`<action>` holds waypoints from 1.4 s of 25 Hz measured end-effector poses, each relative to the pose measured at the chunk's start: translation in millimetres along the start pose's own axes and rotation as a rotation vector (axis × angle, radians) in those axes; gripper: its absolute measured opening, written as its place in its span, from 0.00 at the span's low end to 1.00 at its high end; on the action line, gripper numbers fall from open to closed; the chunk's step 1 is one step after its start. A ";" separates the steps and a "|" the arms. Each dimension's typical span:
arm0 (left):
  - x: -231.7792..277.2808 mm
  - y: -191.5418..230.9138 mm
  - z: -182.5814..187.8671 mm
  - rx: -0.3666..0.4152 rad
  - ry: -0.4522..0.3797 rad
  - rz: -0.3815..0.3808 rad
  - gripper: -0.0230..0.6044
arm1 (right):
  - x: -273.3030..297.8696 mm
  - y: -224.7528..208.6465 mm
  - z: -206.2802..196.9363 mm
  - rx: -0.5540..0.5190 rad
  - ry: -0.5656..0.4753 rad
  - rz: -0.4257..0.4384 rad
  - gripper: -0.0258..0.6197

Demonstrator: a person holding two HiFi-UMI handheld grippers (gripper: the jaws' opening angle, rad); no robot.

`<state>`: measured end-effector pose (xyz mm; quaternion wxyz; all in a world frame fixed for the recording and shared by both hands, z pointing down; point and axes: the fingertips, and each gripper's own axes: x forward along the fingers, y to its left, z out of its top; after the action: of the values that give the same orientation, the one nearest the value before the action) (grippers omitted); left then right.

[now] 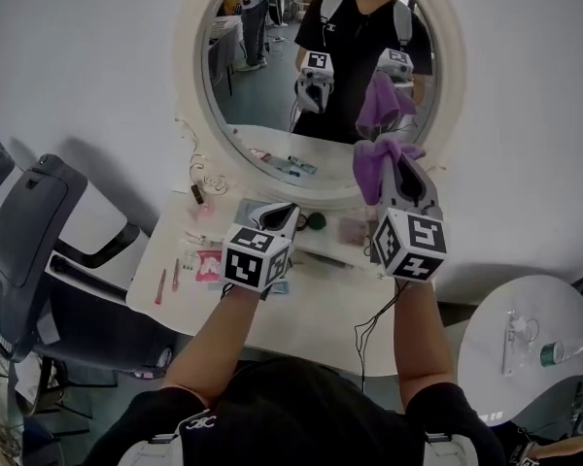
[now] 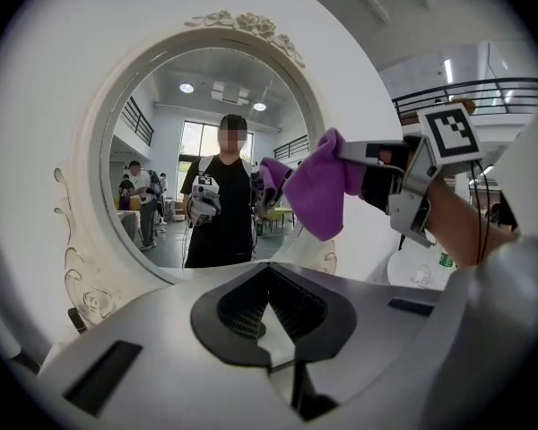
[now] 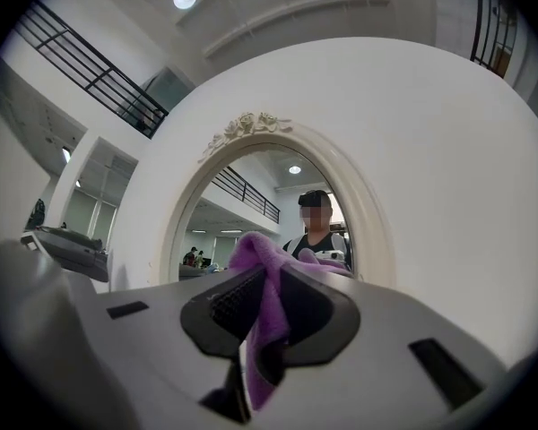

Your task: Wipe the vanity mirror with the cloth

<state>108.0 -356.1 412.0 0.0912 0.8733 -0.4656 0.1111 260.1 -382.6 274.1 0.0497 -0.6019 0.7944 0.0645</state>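
An oval vanity mirror in a white ornate frame hangs on the wall above the table. My right gripper is shut on a purple cloth, which it holds up at the mirror's lower right rim. In the right gripper view the cloth is bunched between the jaws, with the mirror just ahead. My left gripper hovers lower over the table, shut and holding nothing. From the left gripper view, the cloth hangs before the mirror.
The white vanity table carries small items: pink packets, red pens and a dark green object. At the left stands a grey chair. A round white side table is at the right.
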 end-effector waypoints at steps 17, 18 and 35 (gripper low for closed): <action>14.9 43.2 19.4 0.057 0.000 -0.045 0.03 | 66.4 -58.8 7.2 0.132 -0.014 -0.209 0.13; 12.9 47.6 19.8 0.057 -0.002 -0.043 0.03 | 68.3 -55.3 7.3 0.139 -0.016 -0.206 0.13; -55.6 136.5 -5.2 -0.027 -0.018 0.098 0.03 | 132.2 78.6 17.5 0.061 -0.034 -0.048 0.13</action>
<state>-36.5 -385.7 409.1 0.0934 0.8491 -0.5100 0.1012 148.7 -484.2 239.6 0.0830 -0.6178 0.7804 0.0494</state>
